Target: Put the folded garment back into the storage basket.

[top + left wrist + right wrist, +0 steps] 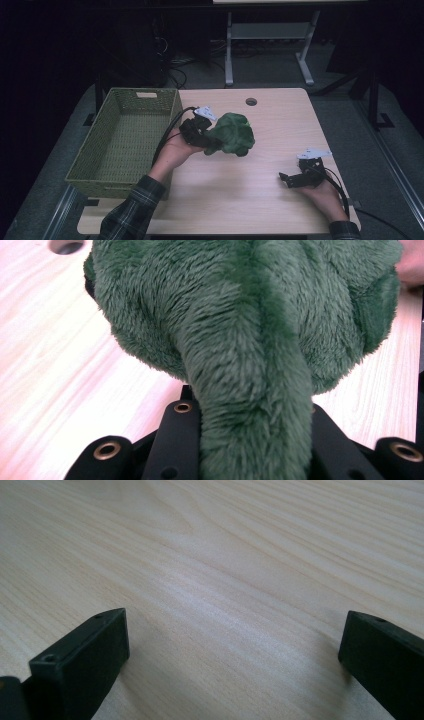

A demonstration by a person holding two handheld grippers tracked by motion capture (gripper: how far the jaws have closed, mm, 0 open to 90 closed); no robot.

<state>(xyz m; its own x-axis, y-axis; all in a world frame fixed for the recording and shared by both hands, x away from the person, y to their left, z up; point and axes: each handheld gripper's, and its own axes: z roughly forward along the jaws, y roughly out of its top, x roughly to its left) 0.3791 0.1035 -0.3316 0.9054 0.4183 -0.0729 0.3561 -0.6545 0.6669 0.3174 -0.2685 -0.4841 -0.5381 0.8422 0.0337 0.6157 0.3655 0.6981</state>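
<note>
A dark green plush toy (pixel 231 133) hangs above the middle of the wooden table (pixel 270 125), held by a narrow limb. My left gripper (pixel 210 144) is shut on that limb, just right of the basket. In the left gripper view the plush toy (pixel 240 325) looms close, and its limb runs down between my black jaws. My right gripper (pixel 285 179) rests low on the table at the front right, its jaws wide apart. The right gripper (pixel 232 652) has nothing but bare wood between its fingers.
A green woven basket (pixel 100 165) stands at the table's left side with nothing visible in it. A round cable hole (pixel 251 101) lies near the far edge. A table frame (pixel 270 45) stands on the dark floor behind.
</note>
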